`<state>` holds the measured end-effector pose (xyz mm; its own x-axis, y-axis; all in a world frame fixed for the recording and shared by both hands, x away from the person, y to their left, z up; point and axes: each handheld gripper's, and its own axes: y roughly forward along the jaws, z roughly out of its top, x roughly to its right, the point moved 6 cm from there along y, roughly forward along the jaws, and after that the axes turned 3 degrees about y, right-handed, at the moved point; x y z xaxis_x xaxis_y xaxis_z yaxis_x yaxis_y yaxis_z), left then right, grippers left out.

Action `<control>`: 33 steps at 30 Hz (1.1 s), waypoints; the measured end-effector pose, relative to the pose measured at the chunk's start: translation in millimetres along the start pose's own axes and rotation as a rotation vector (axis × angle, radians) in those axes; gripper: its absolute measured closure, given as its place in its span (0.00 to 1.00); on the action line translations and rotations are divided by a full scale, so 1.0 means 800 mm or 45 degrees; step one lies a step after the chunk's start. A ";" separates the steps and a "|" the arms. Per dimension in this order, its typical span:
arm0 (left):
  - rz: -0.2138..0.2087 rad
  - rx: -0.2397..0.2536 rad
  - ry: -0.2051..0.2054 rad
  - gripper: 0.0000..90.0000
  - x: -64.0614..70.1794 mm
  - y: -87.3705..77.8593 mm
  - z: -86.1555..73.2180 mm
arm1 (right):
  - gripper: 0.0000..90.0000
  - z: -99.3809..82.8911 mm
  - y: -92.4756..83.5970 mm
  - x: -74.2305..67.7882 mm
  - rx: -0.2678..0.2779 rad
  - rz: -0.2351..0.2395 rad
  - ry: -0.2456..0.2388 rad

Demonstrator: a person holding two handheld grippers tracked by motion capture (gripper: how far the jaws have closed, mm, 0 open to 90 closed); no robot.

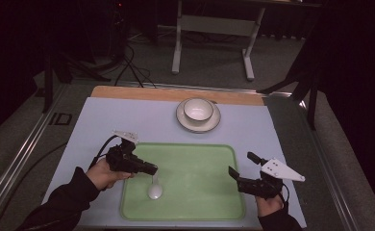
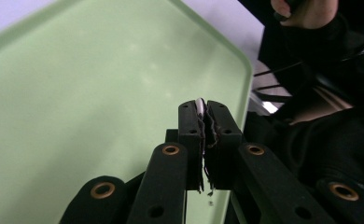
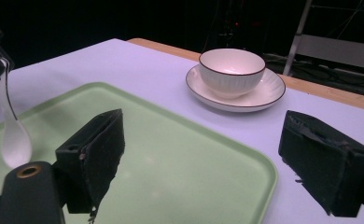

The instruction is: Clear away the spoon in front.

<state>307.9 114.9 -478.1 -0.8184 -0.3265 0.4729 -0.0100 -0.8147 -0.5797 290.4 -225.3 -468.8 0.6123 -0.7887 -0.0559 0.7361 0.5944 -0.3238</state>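
The bench [image 1: 104, 120], under a pale lilac cover, carries a green tray [image 1: 200, 192] near the person's side and, beyond it, a white saucer [image 1: 213, 126] with a white bowl [image 1: 198, 109] standing on it. The left gripper [image 1: 152, 170] reaches in over the tray's left part with its jaws clamped together on the thin handle of a white spoon [image 1: 154, 189]; in the left gripper view the handle's end [image 2: 200, 105] peeps out between the closed pads. The spoon hangs nearly upright, bowl end down, at or just above the tray floor near its front left; whether it touches I cannot tell. The right gripper [image 1: 245, 175] waits at the tray's right edge, jaws wide apart and holding nothing. The work in hand looks like laying the spoon on the tray. To do it well, I would bring the bowl end down until it rests, tip the handle gently toward the tray floor so the spoon lies flat rather than dropping, and only then part the jaws, drawing back along the handle's line so the pads do not drag it.
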 end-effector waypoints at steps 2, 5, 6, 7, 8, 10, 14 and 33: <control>-0.008 -0.001 0.006 0.95 -0.001 0.000 0.000 | 0.16 0.000 0.000 0.000 0.001 0.000 0.000; 0.003 0.024 0.026 0.94 -0.007 0.002 0.001 | 0.16 0.000 0.000 0.000 0.000 0.001 -0.001; 0.021 0.029 0.030 0.93 -0.010 0.002 0.000 | 0.16 0.000 0.000 0.000 0.000 0.001 -0.001; 0.001 0.038 0.030 0.93 -0.012 0.003 0.000 | 0.16 0.000 0.000 0.000 -0.001 0.002 -0.001; 0.005 0.050 0.045 0.93 -0.015 0.003 0.000 | 0.16 0.000 0.000 0.000 -0.001 0.003 -0.002; 0.018 0.057 0.041 0.91 -0.021 0.006 -0.001 | 0.16 0.000 0.000 0.000 -0.002 0.004 -0.002; 0.042 0.071 0.048 0.87 -0.035 0.012 -0.003 | 0.16 -0.001 0.000 -0.001 -0.007 0.009 -0.001; 0.087 0.155 -0.042 0.75 -0.100 0.034 -0.027 | 0.16 -0.002 0.002 -0.002 -0.017 0.031 0.004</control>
<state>360.8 129.1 -546.5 -0.7953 -0.3970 0.4581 0.1163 -0.8416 -0.5275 290.2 -223.2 -470.4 0.6291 -0.7745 -0.0665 0.7171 0.6113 -0.3347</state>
